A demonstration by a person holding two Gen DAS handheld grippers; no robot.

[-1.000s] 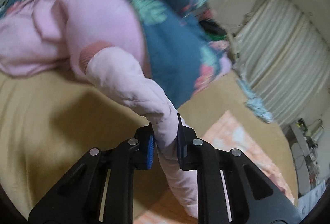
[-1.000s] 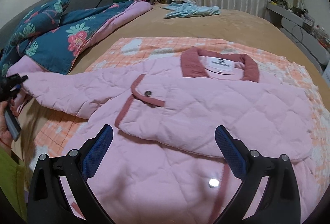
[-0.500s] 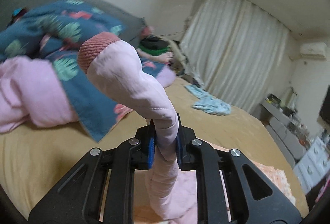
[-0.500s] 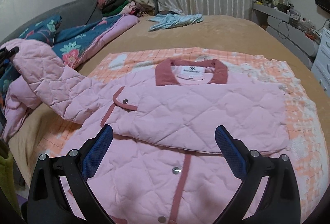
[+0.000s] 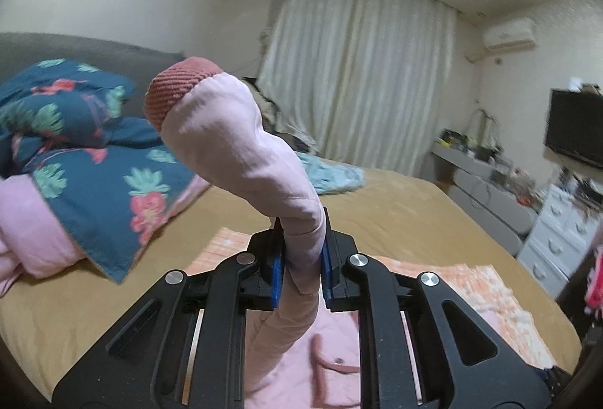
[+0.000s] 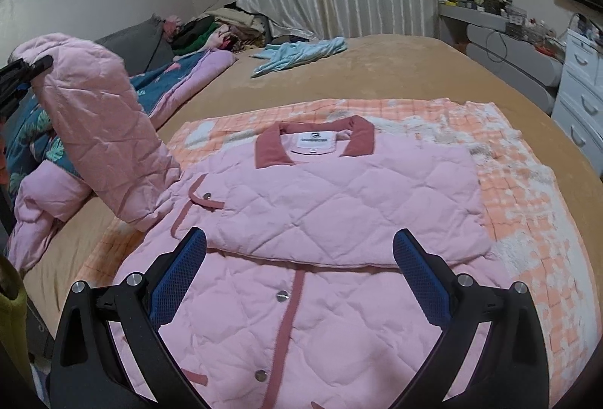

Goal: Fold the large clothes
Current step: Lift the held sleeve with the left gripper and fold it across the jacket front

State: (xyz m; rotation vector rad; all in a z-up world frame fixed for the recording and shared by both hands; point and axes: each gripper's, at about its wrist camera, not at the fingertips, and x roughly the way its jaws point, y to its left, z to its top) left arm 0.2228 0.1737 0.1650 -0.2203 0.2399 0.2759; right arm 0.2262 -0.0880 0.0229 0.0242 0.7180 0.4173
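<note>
Sleeve-fold step: left gripper clamped on raised sleeve of pink jacket, right gripper wide apart, empty; next likely lay sleeve across chest.

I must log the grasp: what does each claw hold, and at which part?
The left claw is shut on the pink jacket's sleeve, a little below its ribbed cuff. The right claw is open and holds nothing.

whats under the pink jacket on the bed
An orange checked blanket lies under the pink quilted jacket, showing past its collar and far side, on the tan bed cover. Whatever sits directly beneath the jacket's body is covered, so I can't tell.
</note>
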